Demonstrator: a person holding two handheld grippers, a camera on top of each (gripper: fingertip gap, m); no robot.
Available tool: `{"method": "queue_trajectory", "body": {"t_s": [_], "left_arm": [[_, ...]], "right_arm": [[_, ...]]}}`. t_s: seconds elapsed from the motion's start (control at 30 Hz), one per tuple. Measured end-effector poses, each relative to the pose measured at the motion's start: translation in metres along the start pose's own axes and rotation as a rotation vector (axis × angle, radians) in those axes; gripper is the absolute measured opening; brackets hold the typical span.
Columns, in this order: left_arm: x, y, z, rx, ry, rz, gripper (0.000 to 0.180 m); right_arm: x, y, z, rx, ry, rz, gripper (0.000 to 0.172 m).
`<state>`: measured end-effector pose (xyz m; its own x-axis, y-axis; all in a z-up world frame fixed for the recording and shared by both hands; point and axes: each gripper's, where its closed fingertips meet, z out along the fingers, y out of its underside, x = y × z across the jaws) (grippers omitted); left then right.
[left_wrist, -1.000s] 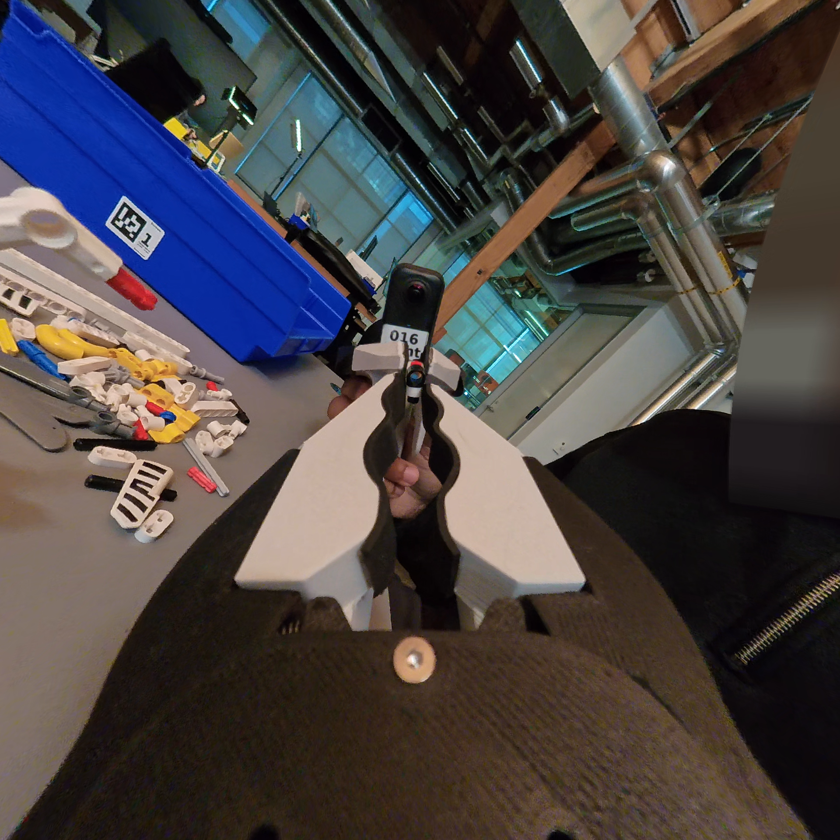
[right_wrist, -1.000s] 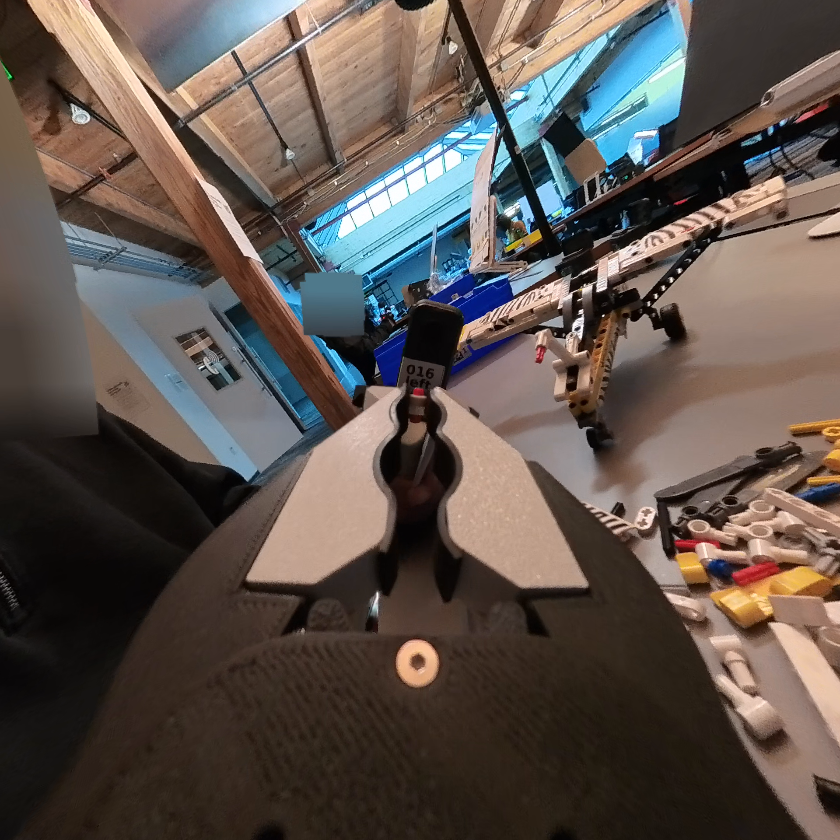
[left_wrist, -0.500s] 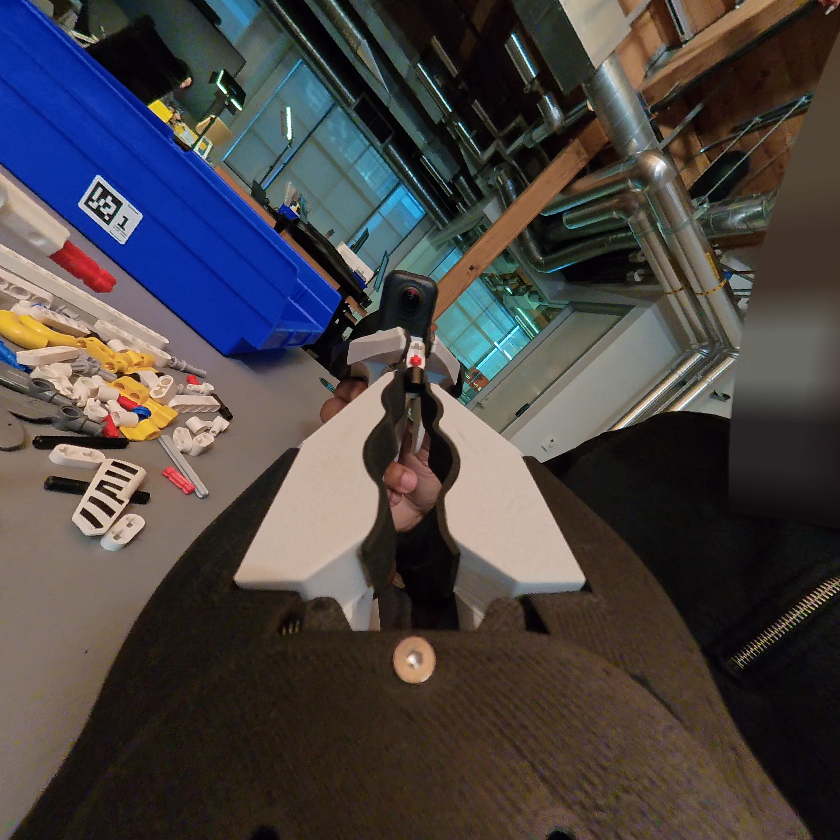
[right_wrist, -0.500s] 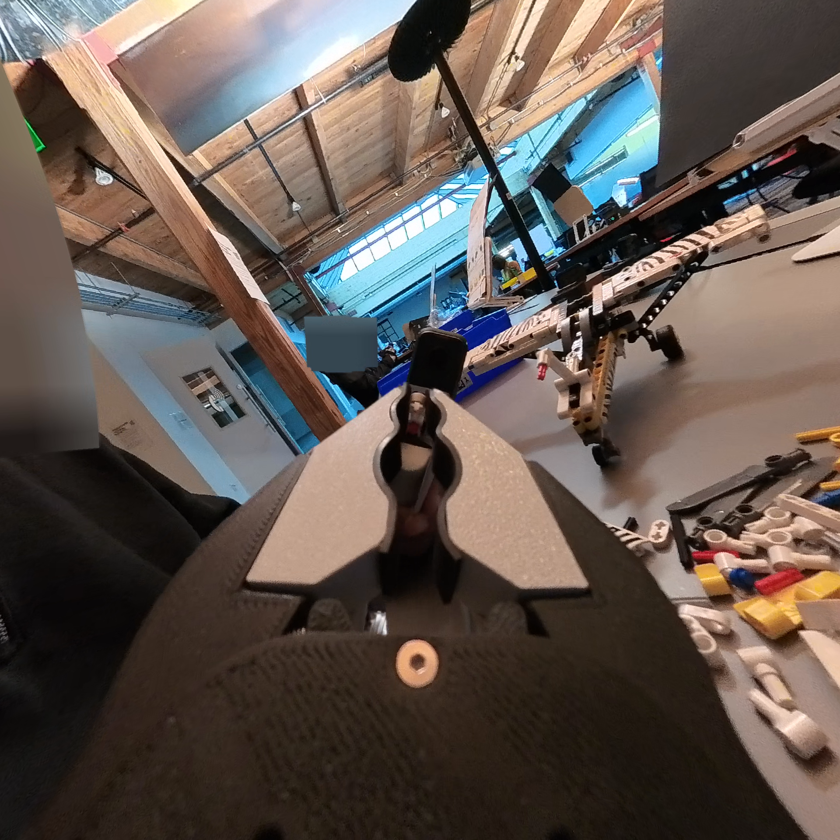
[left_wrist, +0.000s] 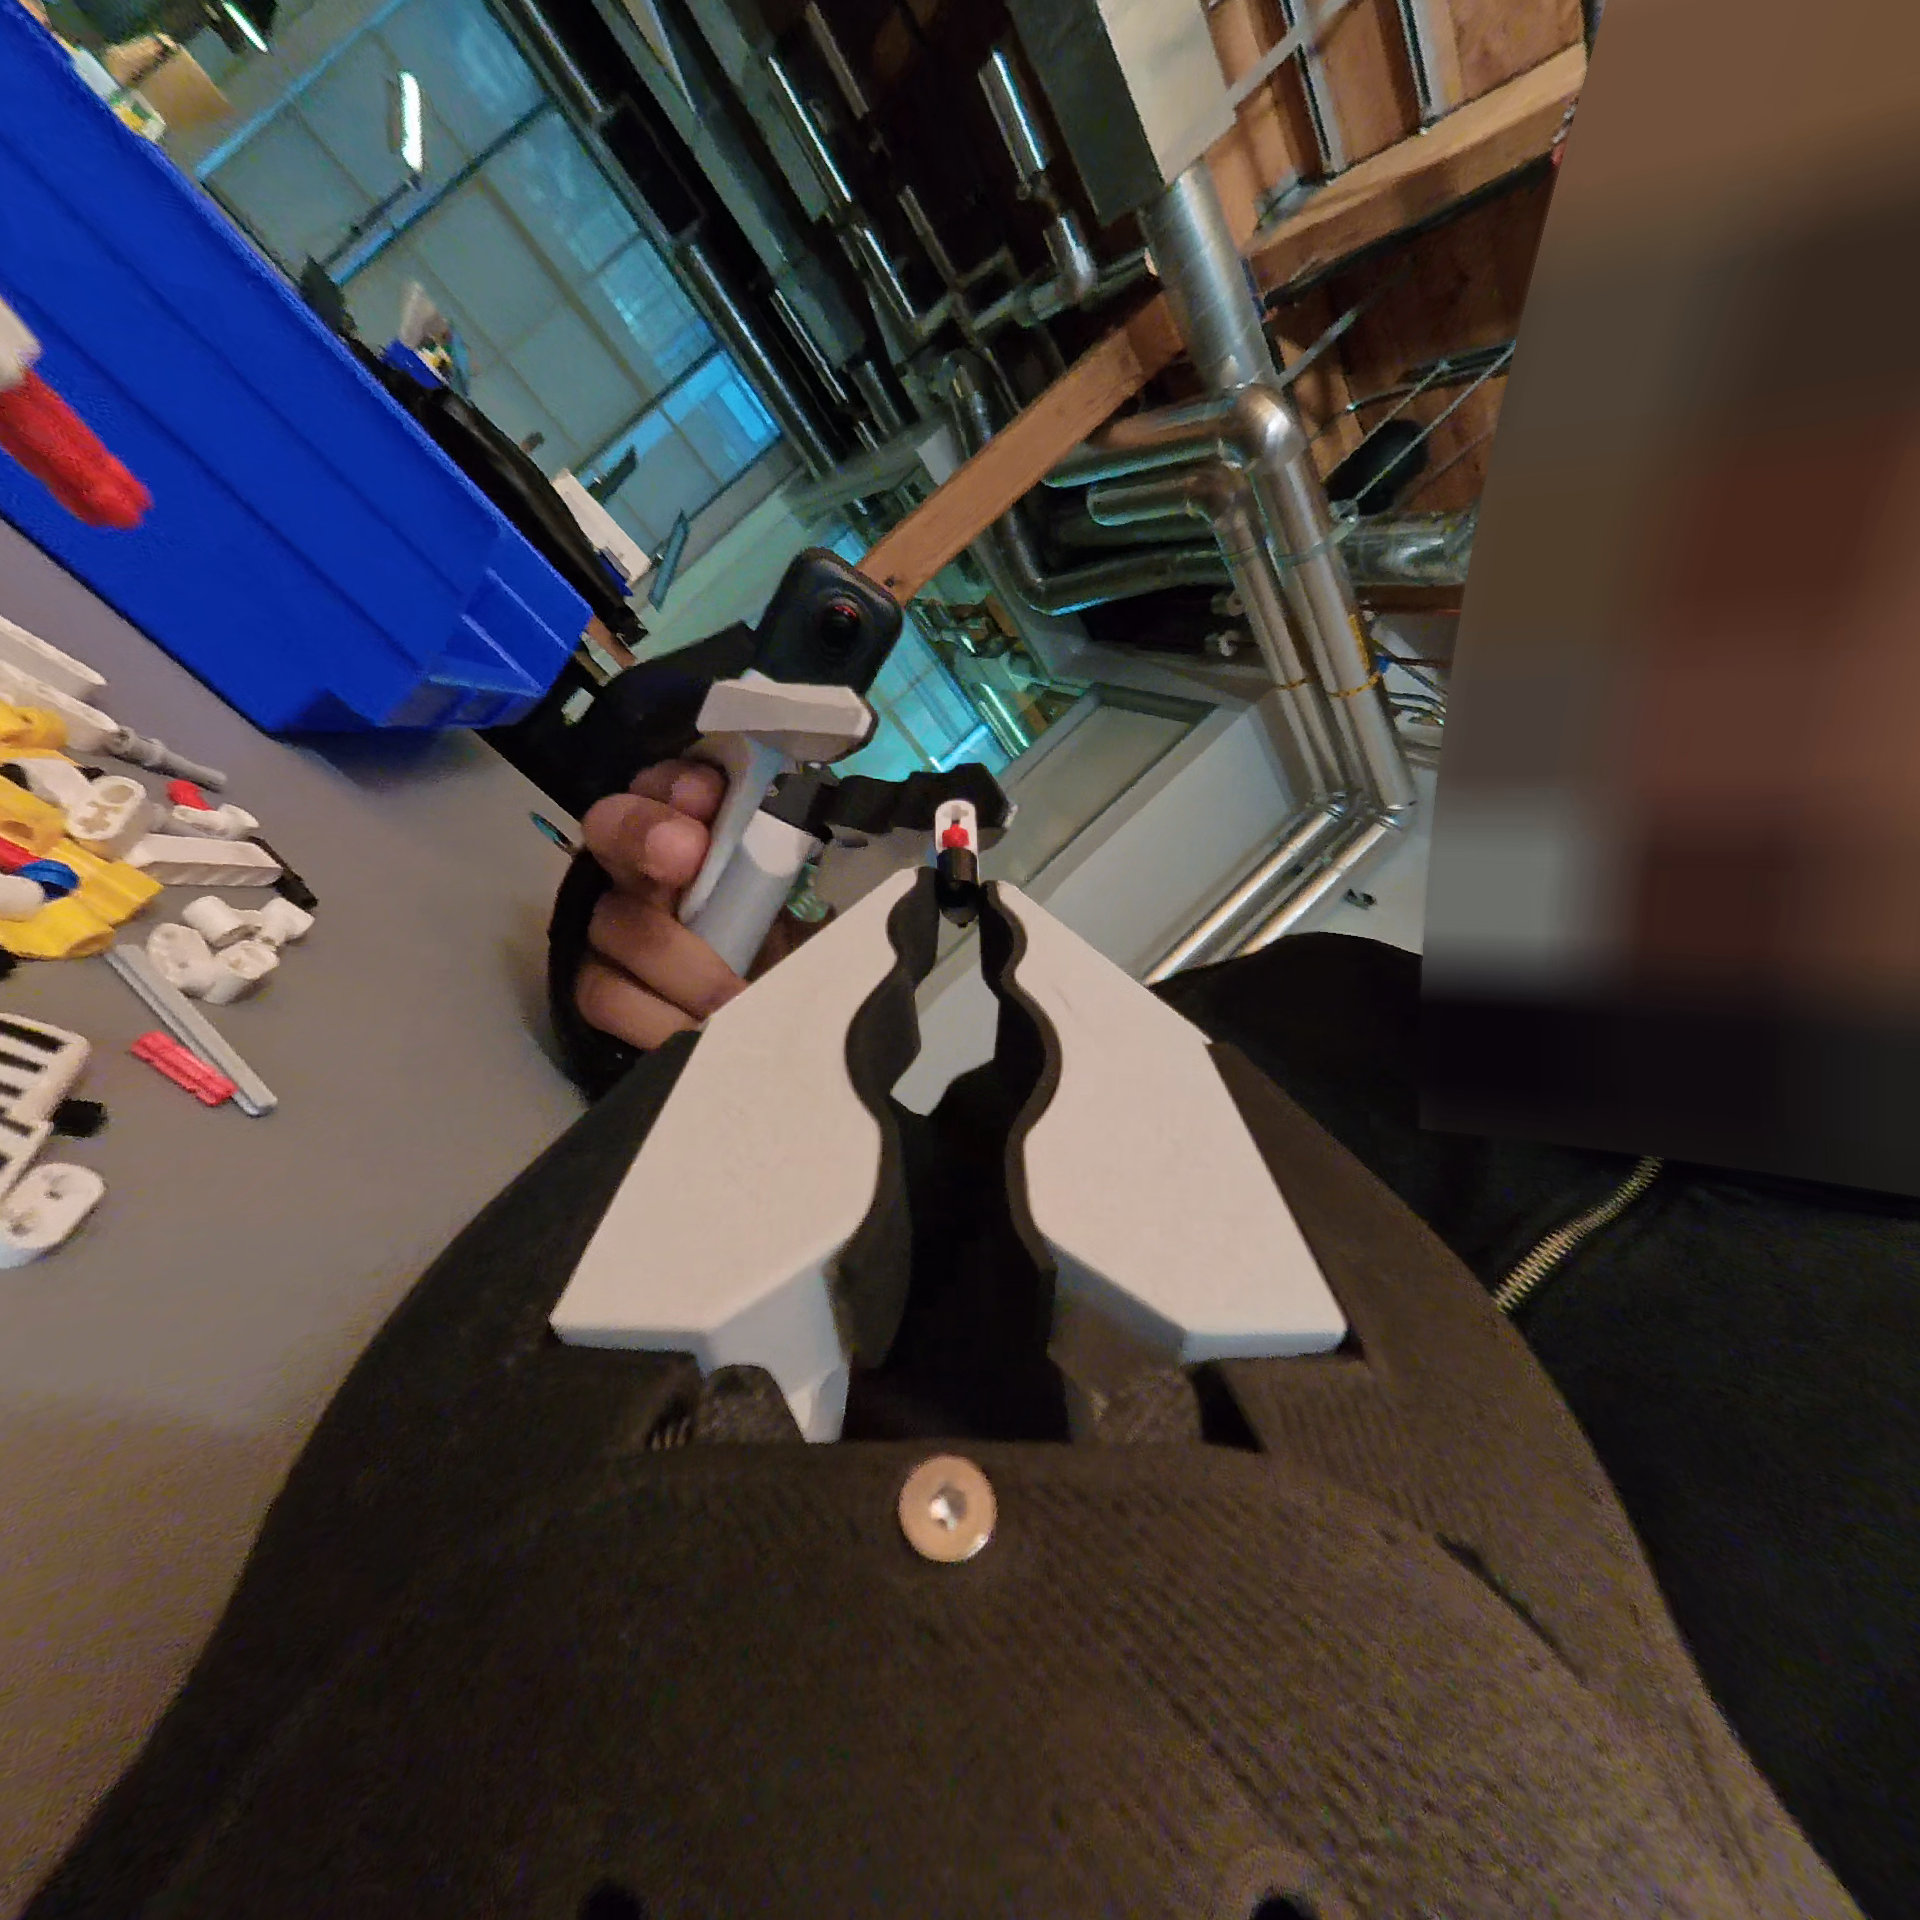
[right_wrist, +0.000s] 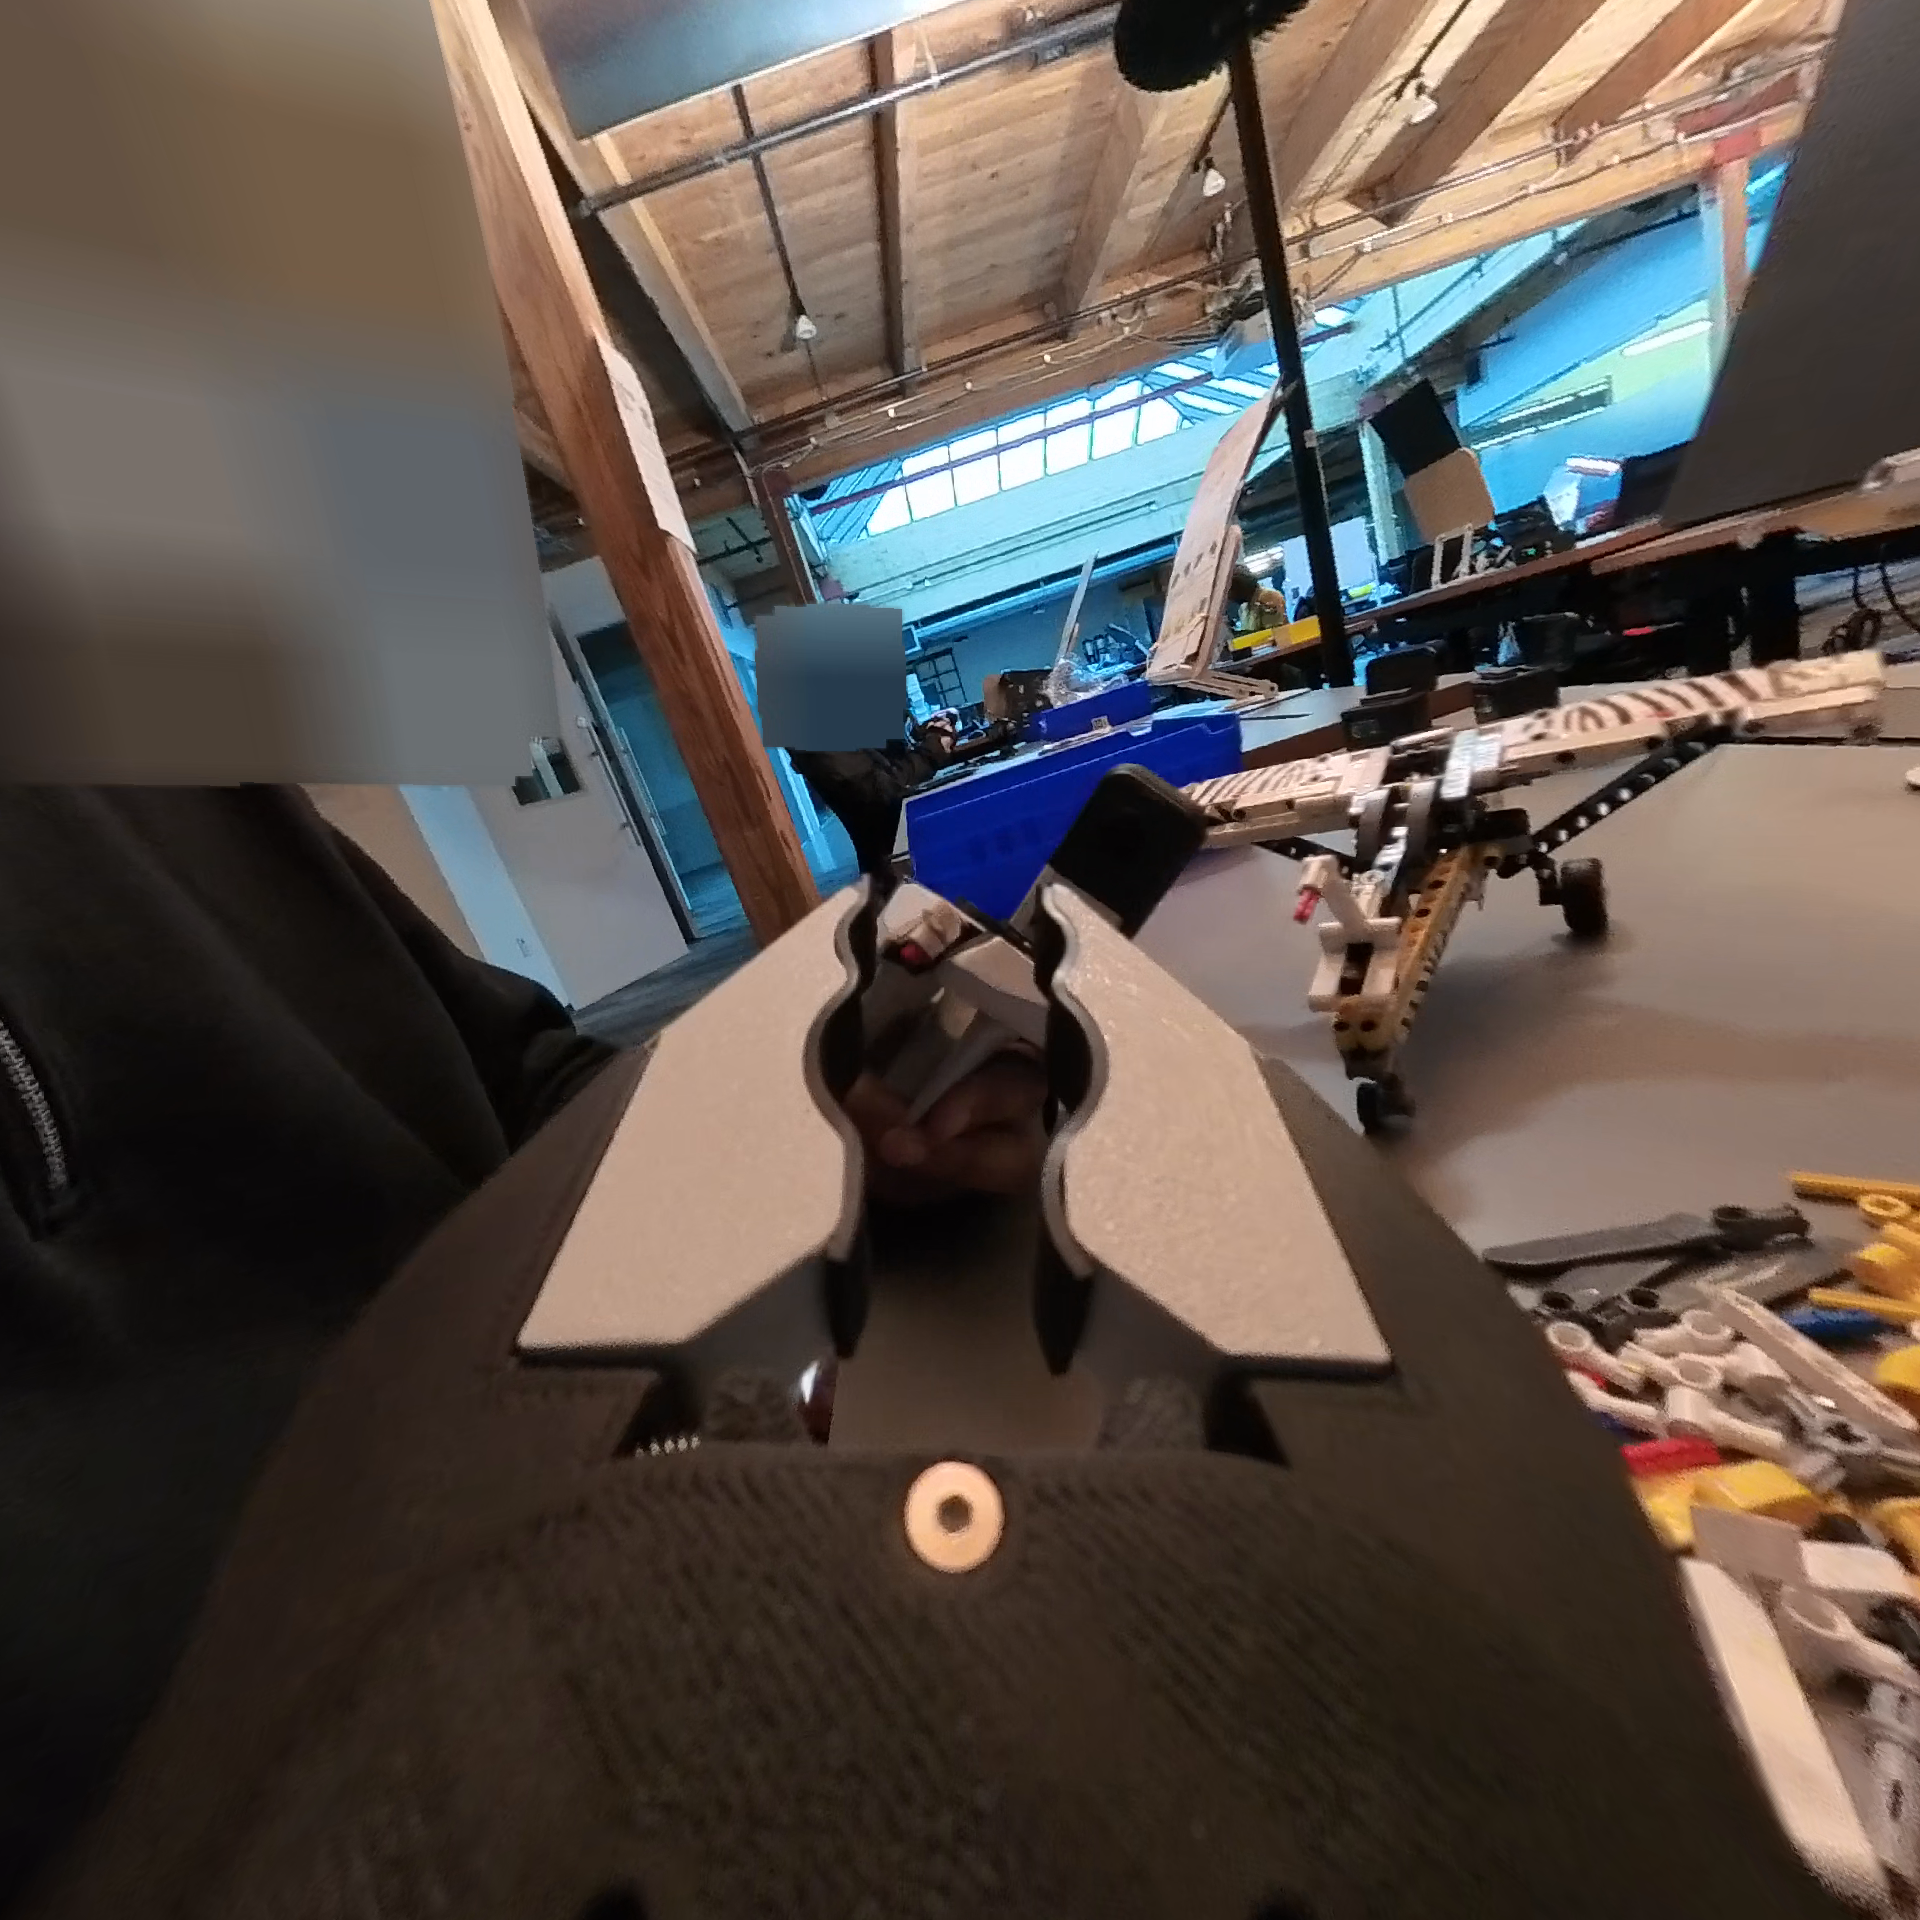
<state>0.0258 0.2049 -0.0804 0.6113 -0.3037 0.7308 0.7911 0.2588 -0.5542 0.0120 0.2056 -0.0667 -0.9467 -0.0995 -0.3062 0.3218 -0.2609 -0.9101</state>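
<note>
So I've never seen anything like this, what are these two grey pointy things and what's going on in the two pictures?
They are hand-held tongs, not a robot arm: a person grips one in each hand, and a small camera on each looks forward along its two fingers. So each picture is taken from one pair of tongs, facing the other.

In the left view, the left tongs are shut on a small black, red and white toy building piece, pinched at the tips. Beyond it are the person's other hand and the right tongs.

In the right view, the right tongs stand open, holding nothing.

Both are over a grey table. On it lie loose building-toy parts, a striped toy model on wheels and a blue bin.
</note>
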Motion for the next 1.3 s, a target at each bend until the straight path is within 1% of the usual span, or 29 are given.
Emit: {"method": "queue_trajectory", "body": {"t_s": [0.17,0.27,0.33,0.4,0.43,0.5,0.57,0.63,0.8,0.83,0.9,0.97,1.03,1.1,1.23,1.3], "left_arm": [[0.008,0.005,0.002,-0.019,0.084,-0.078,0.004],[0.007,0.002,0.001,0.0,0.066,-0.058,0.003],[0.001,-0.001,0.001,0.024,0.0,0.008,0.004],[-0.007,-0.002,0.0,0.015,-0.103,0.116,0.003],[-0.012,-0.002,-0.001,0.0,-0.163,0.184,0.003],[-0.021,-0.003,-0.003,-0.023,-0.286,0.31,0.003],[-0.02,-0.008,-0.005,-0.012,-0.331,0.398,0.003],[-0.019,-0.01,-0.006,-0.002,-0.352,0.446,0.003],[-0.019,-0.002,-0.002,-0.07,-0.384,0.525,0.003],[-0.02,0.002,-0.002,-0.098,-0.373,0.504,0.004],[-0.021,0.011,-0.002,-0.153,-0.328,0.391,0.003],[-0.018,0.013,-0.002,-0.149,-0.26,0.286,0.004],[-0.016,0.013,-0.004,-0.133,-0.212,0.207,0.004],[-0.016,0.015,-0.005,-0.145,-0.192,0.15,0.003],[-0.019,0.018,-0.005,-0.17,-0.201,0.128,0.004],[-0.021,0.021,-0.005,-0.189,-0.213,0.1,0.003]], "right_arm": [[-0.012,0.004,0.004,-0.012,-0.034,-0.107,0.023],[-0.009,0.003,0.003,-0.004,-0.035,-0.066,0.022],[-0.005,0.001,0.001,0.005,-0.042,0.019,0.024],[0.002,0.003,0.001,-0.009,-0.024,0.071,0.024],[0.003,0.006,0.002,-0.031,-0.006,0.059,0.025],[0.006,0.015,0.007,-0.116,0.058,-0.03,0.025],[0.01,0.027,0.008,-0.224,0.12,-0.135,0.022],[0.012,0.033,0.009,-0.282,0.15,-0.19,0.021],[0.01,0.022,0.005,-0.206,0.106,-0.129,0.023],[0.01,0.02,0.003,-0.19,0.092,-0.12,0.023],[0.004,0.015,0.0,-0.157,0.049,-0.133,0.021],[-0.003,0.012,-0.003,-0.14,0.013,-0.205,0.013],[-0.004,0.014,-0.005,-0.156,0.02,-0.312,0.011],[0.002,0.019,-0.007,-0.204,0.068,-0.419,0.011],[0.009,0.034,-0.01,-0.34,0.122,-0.596,0.011],[0.008,0.038,-0.009,-0.382,0.132,-0.671,0.011]]}}
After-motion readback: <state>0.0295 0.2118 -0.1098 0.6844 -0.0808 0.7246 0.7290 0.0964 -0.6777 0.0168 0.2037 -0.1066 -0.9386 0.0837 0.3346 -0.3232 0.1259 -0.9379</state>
